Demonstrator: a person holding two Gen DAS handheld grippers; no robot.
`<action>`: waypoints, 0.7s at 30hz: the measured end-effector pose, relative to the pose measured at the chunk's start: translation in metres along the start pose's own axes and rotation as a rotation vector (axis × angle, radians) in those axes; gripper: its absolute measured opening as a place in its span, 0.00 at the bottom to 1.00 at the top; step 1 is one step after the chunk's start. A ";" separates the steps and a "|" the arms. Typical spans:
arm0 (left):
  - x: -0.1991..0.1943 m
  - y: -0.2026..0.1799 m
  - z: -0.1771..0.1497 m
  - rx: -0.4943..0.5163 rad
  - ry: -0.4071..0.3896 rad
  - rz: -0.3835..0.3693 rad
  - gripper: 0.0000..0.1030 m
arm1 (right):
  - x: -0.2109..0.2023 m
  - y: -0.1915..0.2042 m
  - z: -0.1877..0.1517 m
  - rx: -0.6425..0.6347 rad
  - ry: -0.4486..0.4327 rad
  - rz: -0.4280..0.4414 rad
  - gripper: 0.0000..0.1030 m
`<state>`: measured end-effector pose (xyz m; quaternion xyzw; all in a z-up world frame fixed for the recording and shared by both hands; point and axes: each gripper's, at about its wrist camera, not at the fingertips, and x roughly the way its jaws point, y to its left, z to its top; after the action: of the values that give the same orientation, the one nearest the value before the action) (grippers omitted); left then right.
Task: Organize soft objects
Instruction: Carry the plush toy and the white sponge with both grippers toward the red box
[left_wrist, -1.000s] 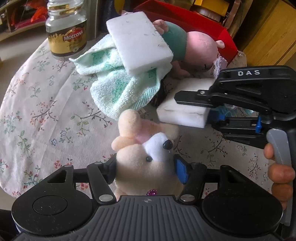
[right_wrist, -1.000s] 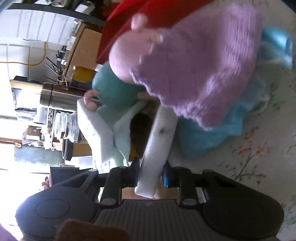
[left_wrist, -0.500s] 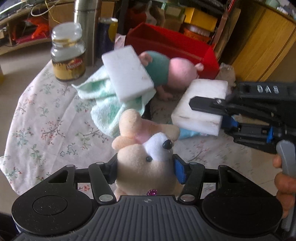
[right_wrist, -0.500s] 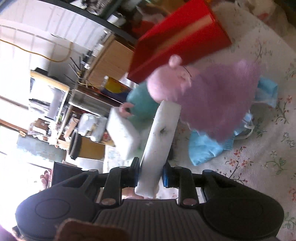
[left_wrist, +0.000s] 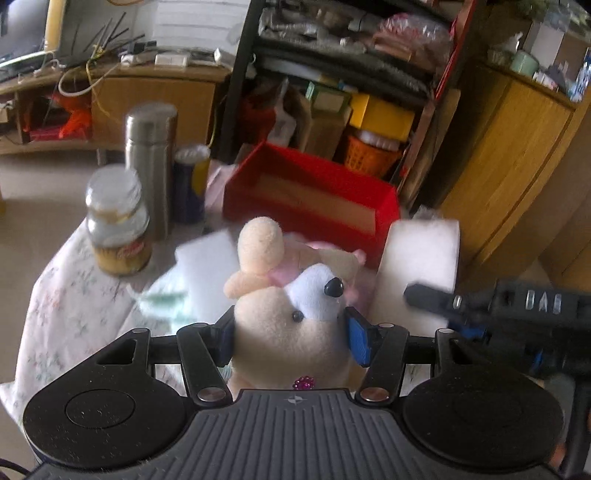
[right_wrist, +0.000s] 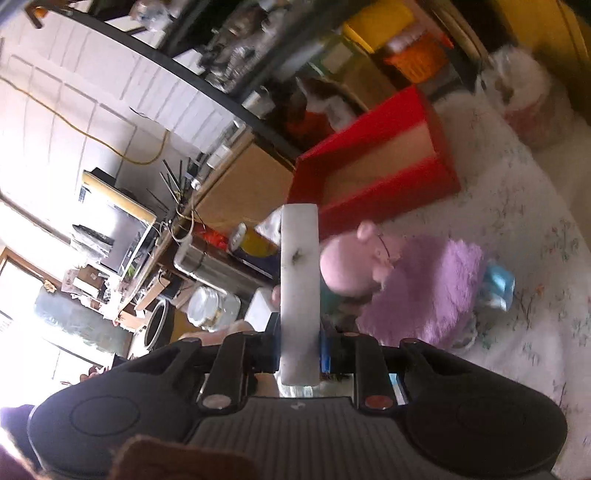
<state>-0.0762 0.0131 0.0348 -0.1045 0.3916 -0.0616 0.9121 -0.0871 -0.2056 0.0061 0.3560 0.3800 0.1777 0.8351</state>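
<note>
While both loads hang aloft, red box (left_wrist: 310, 192) open-topped, near table edge (left_wrist: 48, 280)

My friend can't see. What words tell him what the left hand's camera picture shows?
The left gripper squeezes a cream plush toy above a flowery table. Beside it, the right gripper holds a white sponge. Behind sit a red box, jar and flask.

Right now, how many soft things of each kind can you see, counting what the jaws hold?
White foam sponge blocks: 2, one held, one on the table
Plush toys: 2, cream mouse, pink pig
Cloths: 3, purple fluffy, blue, green-white towel
Total: 7
</note>
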 end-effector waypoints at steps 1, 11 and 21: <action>0.001 -0.001 0.005 0.003 -0.018 0.006 0.57 | 0.001 0.003 0.000 -0.012 -0.007 0.010 0.00; 0.026 -0.003 0.038 -0.028 -0.060 -0.018 0.57 | -0.004 0.001 0.013 -0.060 -0.077 -0.043 0.00; 0.042 -0.016 0.058 -0.016 -0.094 -0.015 0.57 | -0.005 -0.001 0.040 -0.060 -0.142 -0.053 0.00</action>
<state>-0.0060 -0.0019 0.0481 -0.1176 0.3478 -0.0601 0.9282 -0.0595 -0.2279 0.0262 0.3321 0.3235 0.1409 0.8748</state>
